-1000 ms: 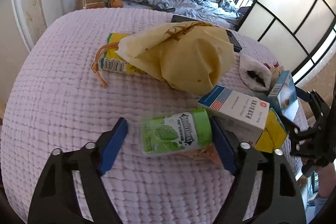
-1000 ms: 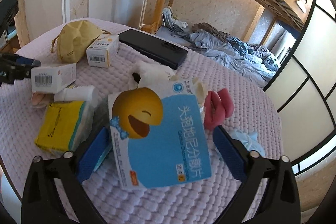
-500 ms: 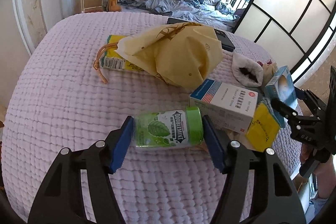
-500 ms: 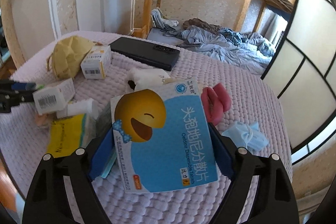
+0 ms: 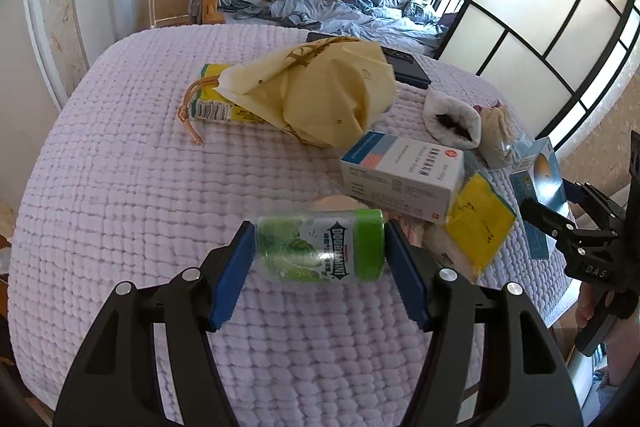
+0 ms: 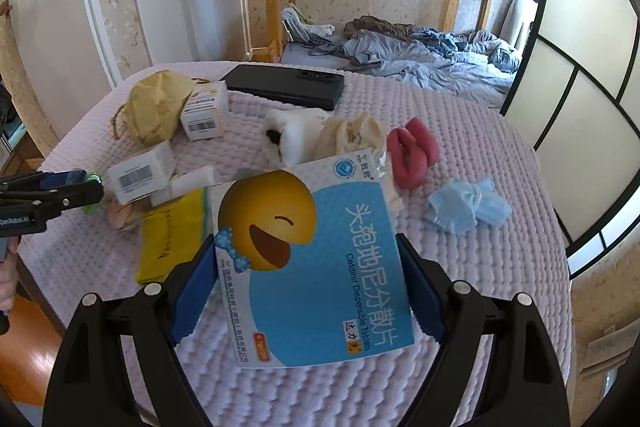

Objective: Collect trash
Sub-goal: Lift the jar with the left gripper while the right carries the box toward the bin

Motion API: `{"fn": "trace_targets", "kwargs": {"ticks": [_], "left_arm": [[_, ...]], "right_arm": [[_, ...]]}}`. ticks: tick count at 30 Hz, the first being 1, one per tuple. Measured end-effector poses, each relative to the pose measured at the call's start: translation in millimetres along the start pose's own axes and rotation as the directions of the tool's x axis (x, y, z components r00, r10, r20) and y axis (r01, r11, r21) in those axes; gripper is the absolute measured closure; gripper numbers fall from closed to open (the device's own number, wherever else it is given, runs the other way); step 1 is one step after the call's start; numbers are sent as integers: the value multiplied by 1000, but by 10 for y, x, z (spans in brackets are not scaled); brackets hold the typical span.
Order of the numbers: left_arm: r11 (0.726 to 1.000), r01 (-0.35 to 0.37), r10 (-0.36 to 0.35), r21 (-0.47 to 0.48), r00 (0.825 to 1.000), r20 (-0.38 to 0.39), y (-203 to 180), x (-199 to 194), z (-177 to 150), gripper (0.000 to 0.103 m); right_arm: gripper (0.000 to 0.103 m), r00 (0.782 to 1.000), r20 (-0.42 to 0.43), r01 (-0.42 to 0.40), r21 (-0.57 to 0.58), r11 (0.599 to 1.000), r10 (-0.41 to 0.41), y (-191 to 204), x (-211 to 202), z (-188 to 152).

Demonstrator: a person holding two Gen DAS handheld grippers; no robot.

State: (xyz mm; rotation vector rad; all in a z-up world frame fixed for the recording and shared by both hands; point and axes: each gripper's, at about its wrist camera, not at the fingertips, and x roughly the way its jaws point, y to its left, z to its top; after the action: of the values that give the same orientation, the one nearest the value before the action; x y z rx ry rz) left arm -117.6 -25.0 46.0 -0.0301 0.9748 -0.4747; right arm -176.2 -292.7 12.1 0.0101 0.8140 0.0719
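Note:
My left gripper point(image 5: 320, 263) is shut on a green Doublemint gum bottle point(image 5: 320, 247) and holds it sideways a little above the lilac quilted table point(image 5: 120, 187). My right gripper point(image 6: 308, 279) is shut on a blue medicine box with a yellow smiley face point(image 6: 312, 259), lifted off the table; it also shows at the right of the left wrist view point(image 5: 540, 183). The left gripper shows at the left edge of the right wrist view point(image 6: 86, 187).
On the table lie a white medicine box point(image 5: 400, 175), a yellow packet point(image 5: 478, 227), a yellow cloth bag point(image 5: 320, 95) over a small box point(image 5: 212, 107), a white sock point(image 5: 452, 119), a black phone point(image 6: 284, 87), a pink item point(image 6: 412, 155) and a blue mask point(image 6: 464, 207). A bunk bed point(image 6: 400, 47) stands behind.
Both grippers have closed on their objects and lifted them: the left on the gum bottle, the right on the blue box. Both views have pulled up and back from the table.

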Motion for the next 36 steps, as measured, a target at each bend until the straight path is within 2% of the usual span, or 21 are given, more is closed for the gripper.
{"fn": "trace_targets", "kwargs": {"ticks": [19,29,34,36], "left_arm": [[999,4,-4,39,1000,-15,-193,-175,-308,37],[986,-58,60,158,998,-5,-385,31,-344,35],[976,-80,80,205,997,7,-431,83,-357,35],[968,-100,99,231,995,15,-481,103,-363,35]], "right_arm": [[20,994,-57,-87,83,993,91,267,-253,-441],[20,994,-74,-76,59,995,80,349,-259,-550],[20,997,-82,-14,15,1000,15,417,-204,-621],[20,996,-83,-19,21,1000,21,418,-197,-629]]}}
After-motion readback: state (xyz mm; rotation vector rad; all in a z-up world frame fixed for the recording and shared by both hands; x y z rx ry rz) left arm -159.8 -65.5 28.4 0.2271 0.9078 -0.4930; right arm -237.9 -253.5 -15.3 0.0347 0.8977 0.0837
